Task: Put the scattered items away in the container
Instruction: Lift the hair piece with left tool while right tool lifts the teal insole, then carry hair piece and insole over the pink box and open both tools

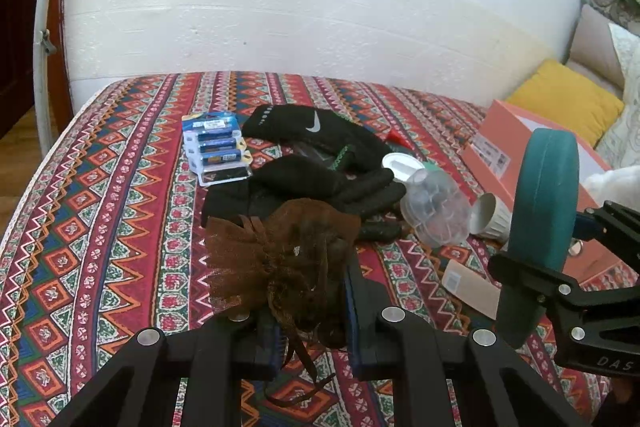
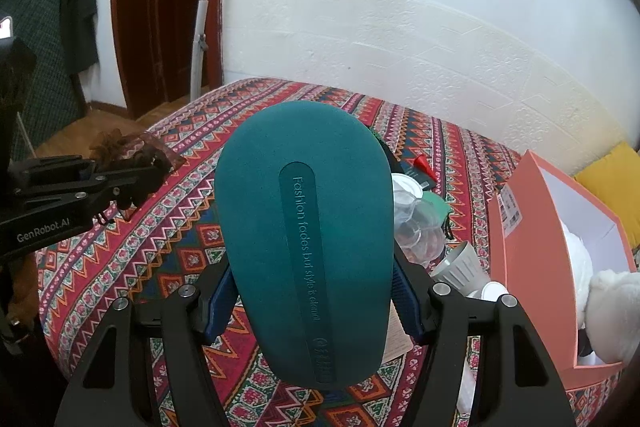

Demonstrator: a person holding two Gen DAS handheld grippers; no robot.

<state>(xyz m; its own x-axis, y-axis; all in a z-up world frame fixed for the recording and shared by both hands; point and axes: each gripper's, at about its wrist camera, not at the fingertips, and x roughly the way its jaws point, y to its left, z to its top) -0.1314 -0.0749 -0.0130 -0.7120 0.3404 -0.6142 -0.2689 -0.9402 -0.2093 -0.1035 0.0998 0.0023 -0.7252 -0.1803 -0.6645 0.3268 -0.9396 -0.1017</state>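
The left gripper was clamped on a brown mesh pouch, which bulged out ahead of the fingers at twelve o'clock, its drawstrings hanging down between them. In the right wrist view that same gripper showed at nine o'clock, the pouch at its tip above the patterned bedspread.

The right gripper held a teal oval case between its blue pads, one pad on each long side; the case stood up from the fingers toward twelve o'clock and filled the middle of the view. In the left wrist view the case stood edge-on at three o'clock.

The open pink box sat at three o'clock of the case, near it but apart, with something white and fluffy inside. On the bedspread beyond the pouch lay black gloves, a pack of batteries at eleven o'clock, and a clear plastic container beside a small white cup at two o'clock.
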